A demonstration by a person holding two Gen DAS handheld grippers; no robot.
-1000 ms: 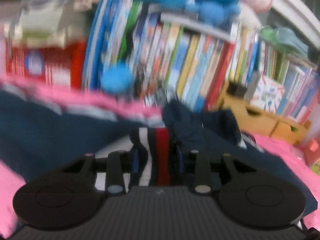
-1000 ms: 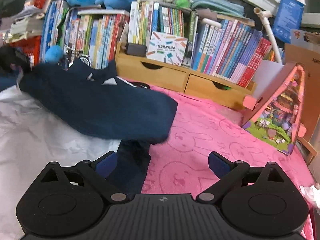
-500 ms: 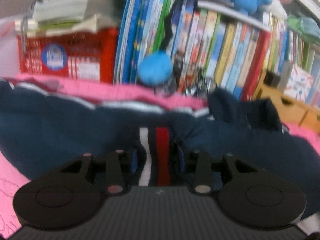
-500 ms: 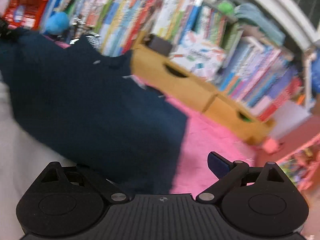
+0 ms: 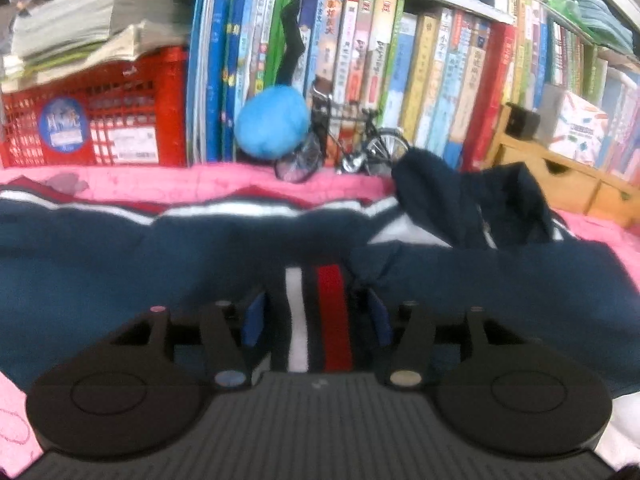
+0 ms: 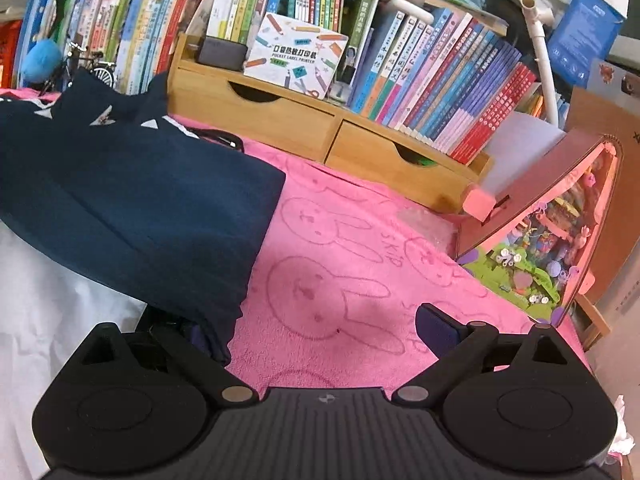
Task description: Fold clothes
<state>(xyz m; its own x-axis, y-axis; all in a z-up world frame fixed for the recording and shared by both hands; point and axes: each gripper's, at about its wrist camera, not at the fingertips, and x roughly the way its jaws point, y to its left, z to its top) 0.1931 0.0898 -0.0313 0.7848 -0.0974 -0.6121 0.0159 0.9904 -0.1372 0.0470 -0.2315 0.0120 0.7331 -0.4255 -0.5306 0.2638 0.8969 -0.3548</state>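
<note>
Pink blanket point(image 6: 340, 264) carries navy garment point(image 6: 140, 200). Left hand-held gripper point(image 5: 316, 316) pinches its striped hem point(image 5: 320, 300); right hand-held gripper point(image 6: 316, 332) spread, probably empty. Risk: hem slips, fold skews.

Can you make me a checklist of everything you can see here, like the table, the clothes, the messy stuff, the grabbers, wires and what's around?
Surface: pink bunny-print towel, with white paper under the clothes.
Job's things: navy garment lying partly folded; its red-and-white striped band runs between the left fingers.
Clutter: blue pom-pom, toy bicycle, pink toy house.
Grippers: left hand-held gripper shut on the striped band; right hand-held gripper open over the towel, its left finger hidden by the garment.
Cables: nothing seen.
Surroundings: rows of books, red crate, wooden drawers.
</note>
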